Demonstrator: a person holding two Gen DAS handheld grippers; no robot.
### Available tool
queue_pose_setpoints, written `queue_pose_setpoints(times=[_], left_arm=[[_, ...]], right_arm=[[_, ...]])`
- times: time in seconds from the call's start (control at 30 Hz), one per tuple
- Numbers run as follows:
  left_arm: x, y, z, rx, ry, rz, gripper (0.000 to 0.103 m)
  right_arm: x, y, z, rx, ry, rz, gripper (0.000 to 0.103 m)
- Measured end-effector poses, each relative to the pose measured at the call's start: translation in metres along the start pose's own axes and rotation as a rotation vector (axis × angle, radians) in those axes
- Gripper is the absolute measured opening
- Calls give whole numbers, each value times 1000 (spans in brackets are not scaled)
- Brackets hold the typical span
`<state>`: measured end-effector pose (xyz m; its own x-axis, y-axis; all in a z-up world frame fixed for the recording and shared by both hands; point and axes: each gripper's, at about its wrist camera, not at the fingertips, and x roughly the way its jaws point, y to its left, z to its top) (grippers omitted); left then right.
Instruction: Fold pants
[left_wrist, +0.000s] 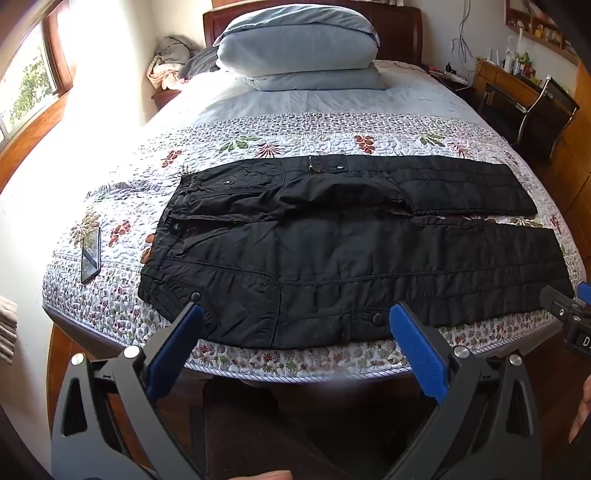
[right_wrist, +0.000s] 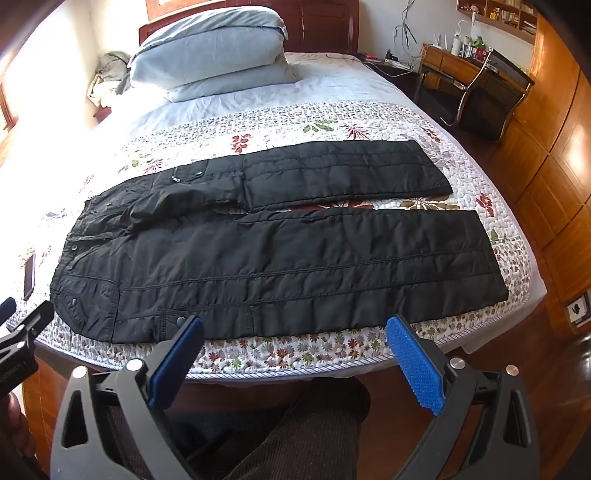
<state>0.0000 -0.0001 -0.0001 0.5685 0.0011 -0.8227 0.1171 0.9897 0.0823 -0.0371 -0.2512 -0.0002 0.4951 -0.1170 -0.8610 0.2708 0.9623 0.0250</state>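
On the bed (left_wrist: 332, 129), black pants (left_wrist: 351, 258) lay spread flat and unfolded near its foot, every fold left to make, while the left gripper (left_wrist: 295, 317) and right gripper (right_wrist: 295, 328) hovered wide open, empty.

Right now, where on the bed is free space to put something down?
Free: the pale sheet between the pillows and the black pants. Only a narrow strip lies between the pants and the bed's near edge. A phone lies beside the waistband.

Only the letters "DA", cut off at the frame edge, show on the right tongs (left_wrist: 576, 325) body.
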Motion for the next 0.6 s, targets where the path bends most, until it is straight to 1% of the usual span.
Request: queue_pose_setpoints(times=[0.6], left_arm=[[0,0,0,4,-8,7,101]], right_arm=[[0,-1,-1,4,3,7,100]])
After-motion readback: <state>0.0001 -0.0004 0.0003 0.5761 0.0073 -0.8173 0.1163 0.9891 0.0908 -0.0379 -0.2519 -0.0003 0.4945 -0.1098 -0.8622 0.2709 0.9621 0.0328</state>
